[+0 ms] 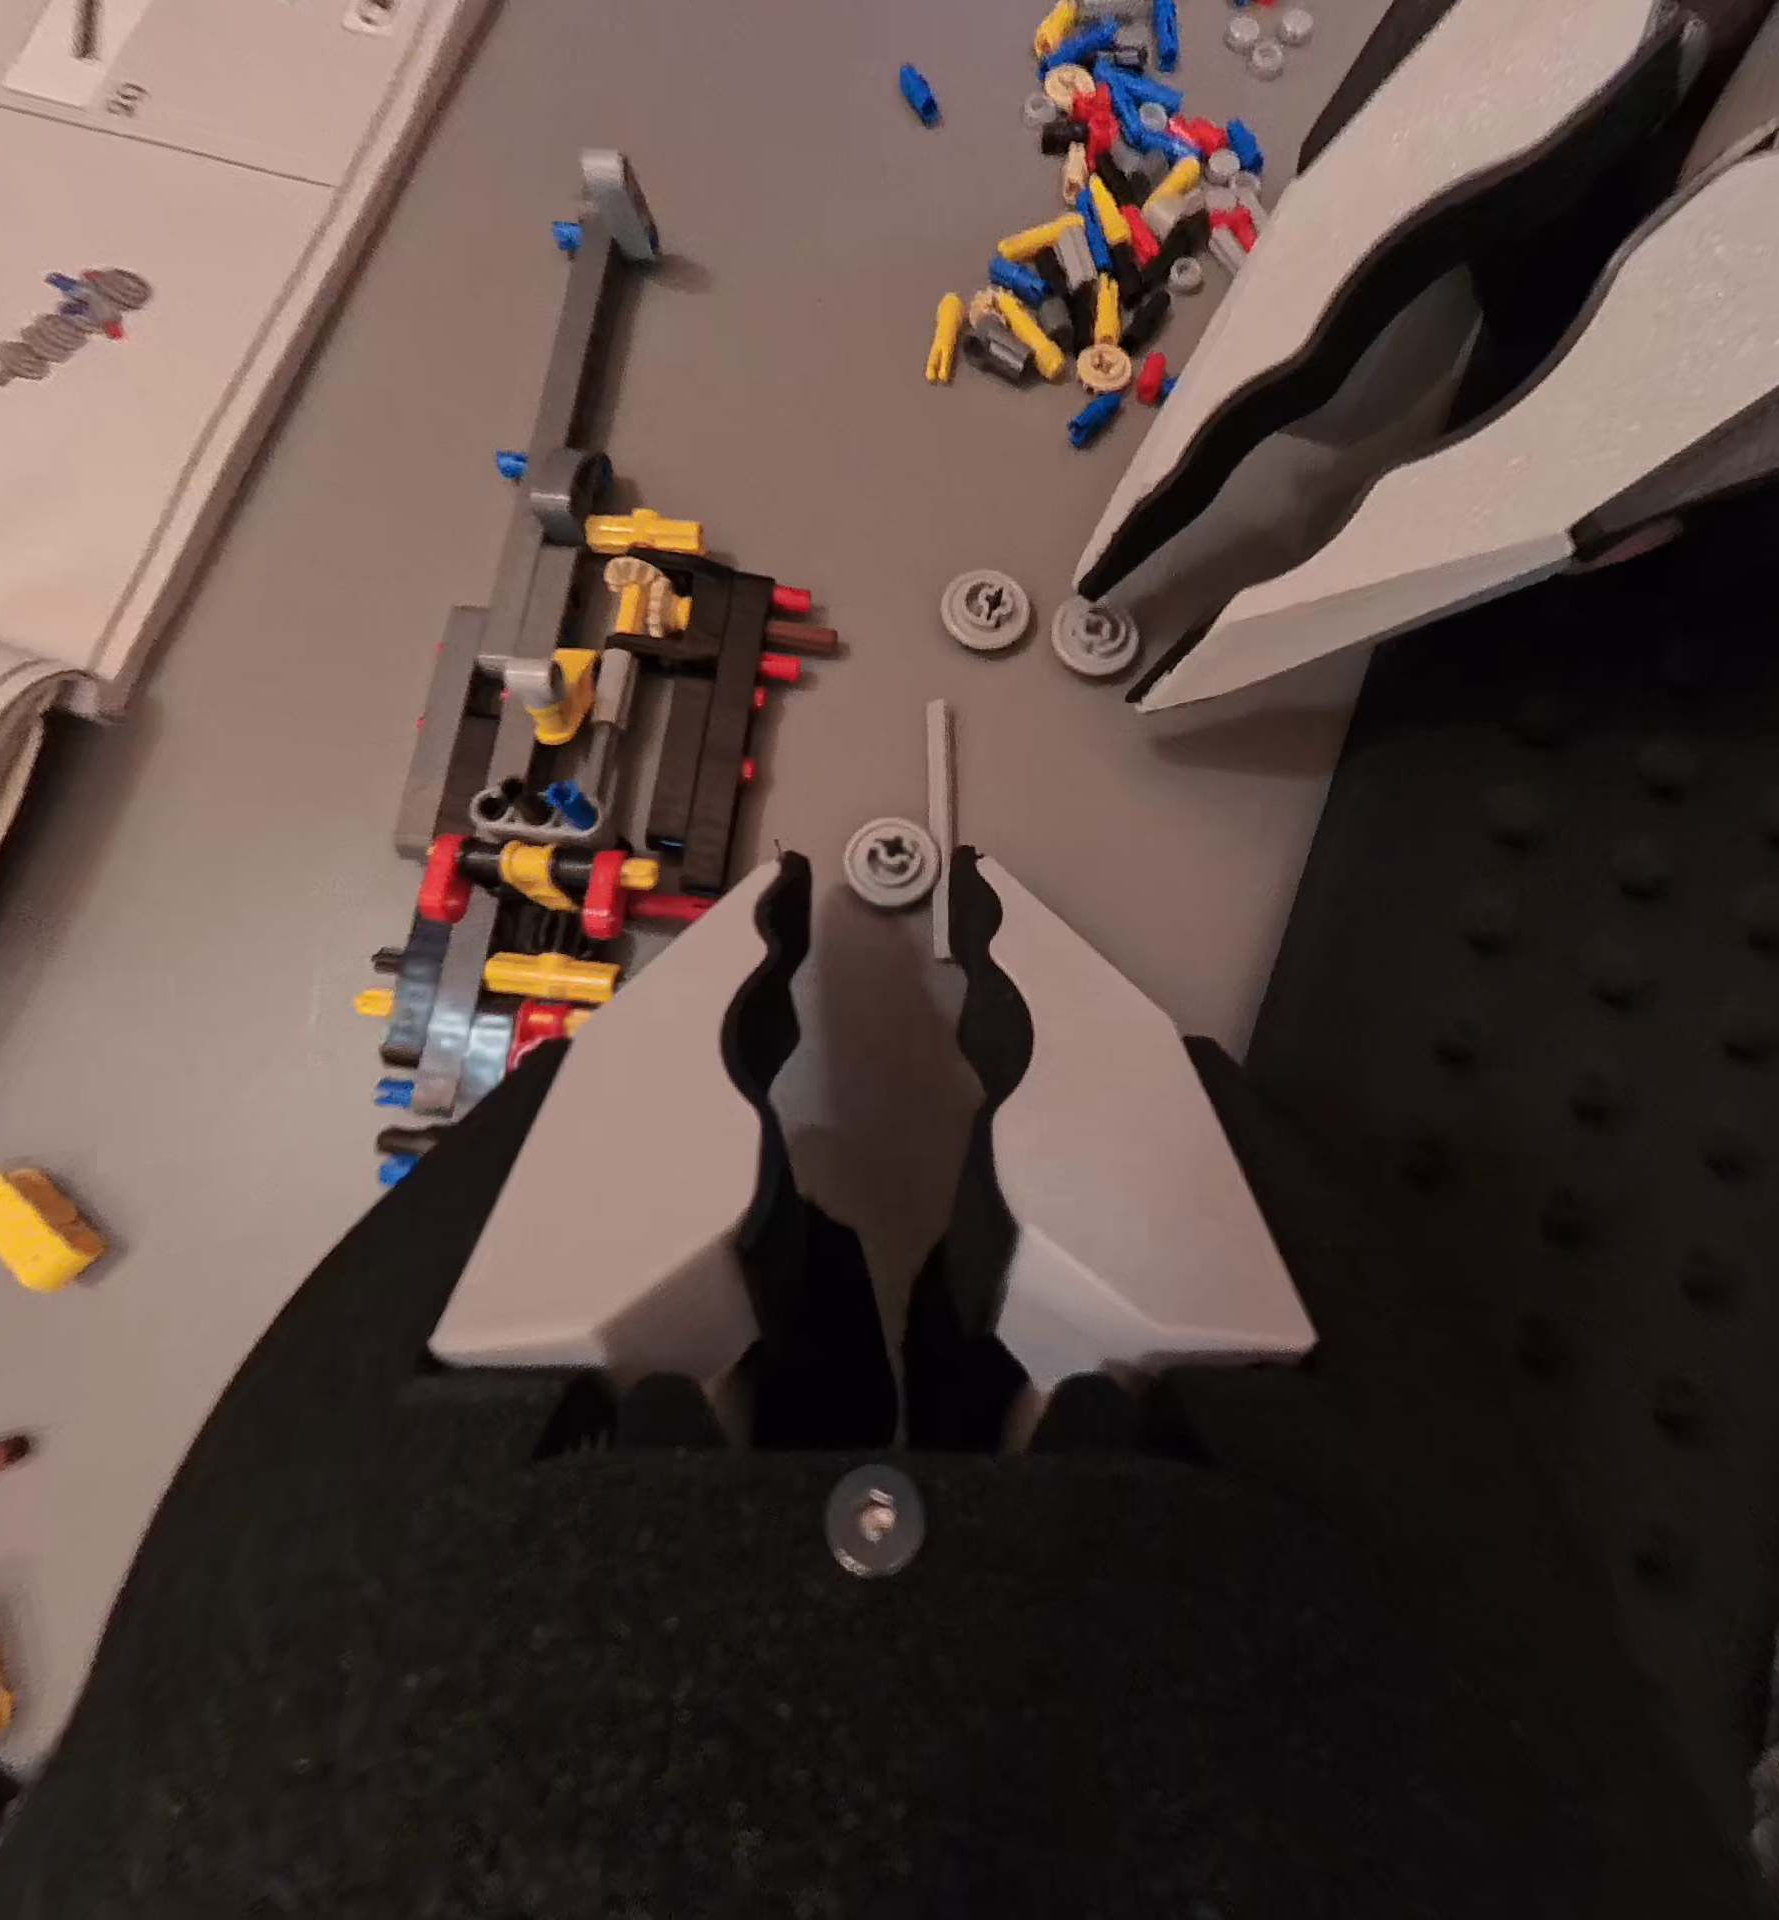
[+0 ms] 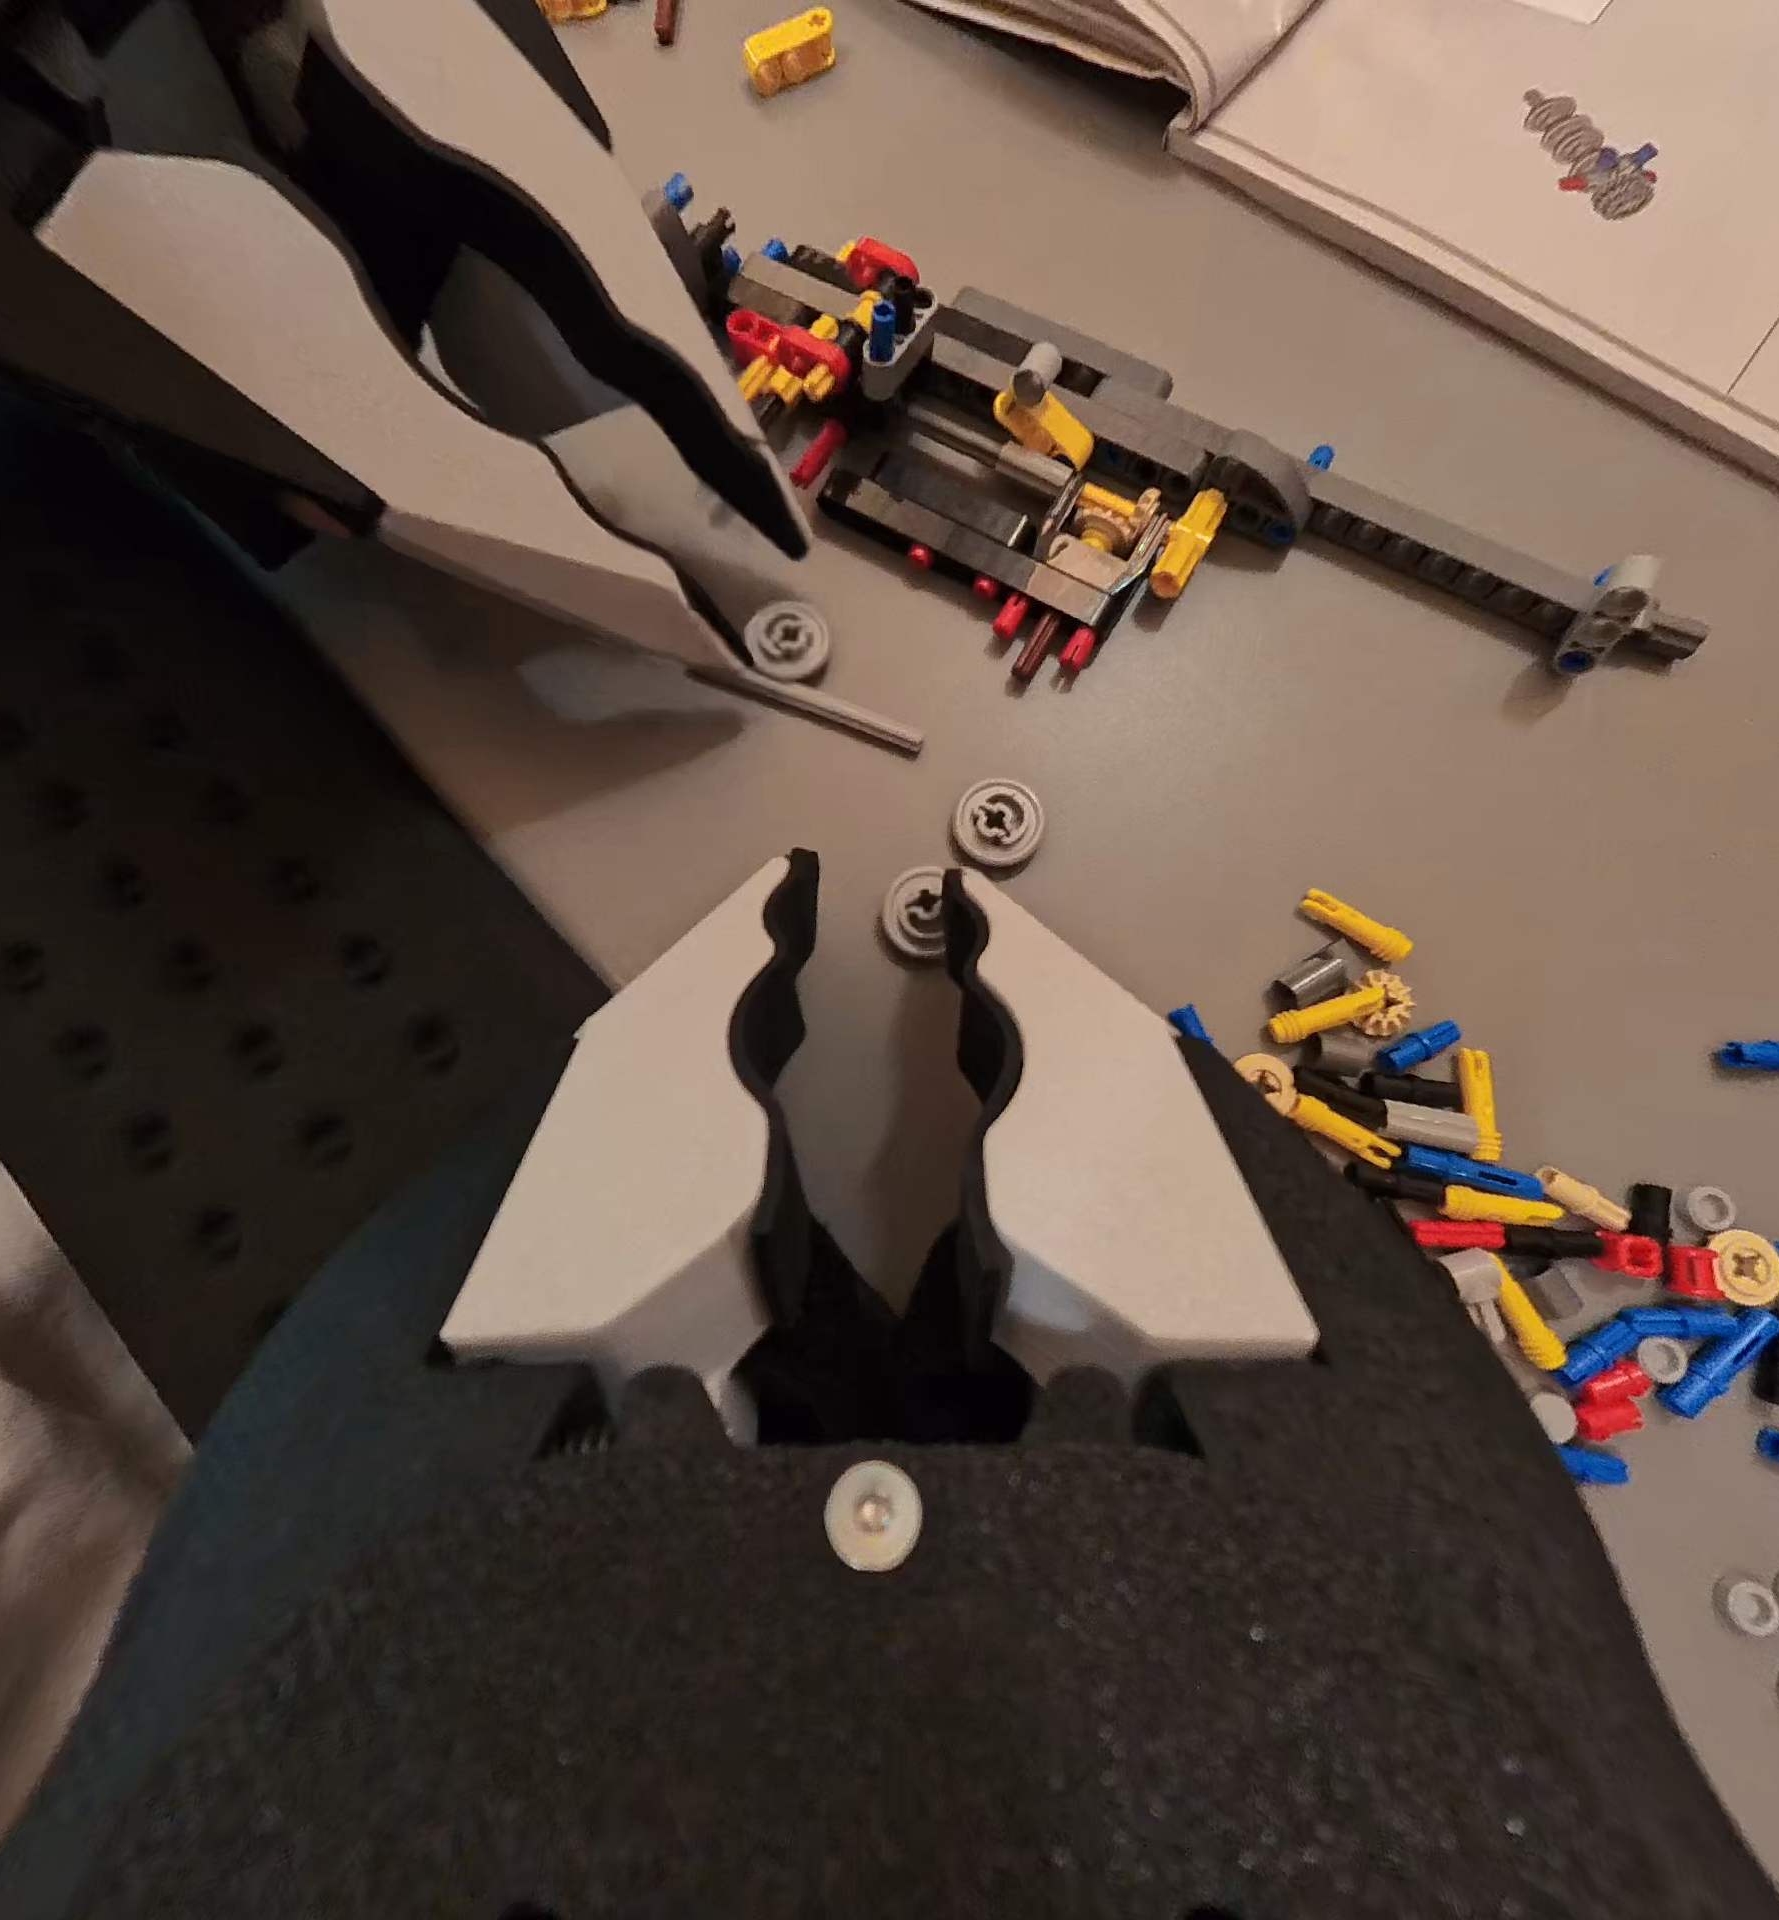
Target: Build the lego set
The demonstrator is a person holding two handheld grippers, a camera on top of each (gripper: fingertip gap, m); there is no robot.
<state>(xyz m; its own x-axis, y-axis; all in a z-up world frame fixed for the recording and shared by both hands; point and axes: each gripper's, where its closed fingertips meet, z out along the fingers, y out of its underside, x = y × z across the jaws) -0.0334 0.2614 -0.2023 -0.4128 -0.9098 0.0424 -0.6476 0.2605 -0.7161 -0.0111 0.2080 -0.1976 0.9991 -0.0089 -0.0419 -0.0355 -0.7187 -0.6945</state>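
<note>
A partly built lego assembly [image 1: 594, 727] of grey and black beams with yellow and red pieces lies on the grey table; it also shows in the right wrist view [image 2: 1020, 468]. My left gripper [image 1: 880, 868] is open, its tips either side of a grey round disc [image 1: 890, 862], with a thin grey axle [image 1: 939, 821] by its right finger. In the right wrist view that gripper [image 2: 765, 597] stands over the same disc [image 2: 786, 642] and axle [image 2: 812, 707]. My right gripper [image 2: 877, 878] is open, its right fingertip over a second disc [image 2: 911, 920]. A third disc [image 2: 997, 821] lies just beyond.
A pile of small loose pins and connectors [image 2: 1539, 1195] lies right of my right gripper, also in the left wrist view [image 1: 1113, 208]. An open instruction booklet [image 1: 85, 364] lies beyond the assembly. A yellow piece [image 1: 28, 1226] lies apart. A black perforated mat [image 1: 1591, 1039] borders the table. One gripper's finger ends stand about 7 cm off the other's. My right tips are about 20 cm from the yellow piece [image 1: 28, 1226], my left tips only 15 cm. It turns up in the right wrist view [image 2: 785, 42] as well.
</note>
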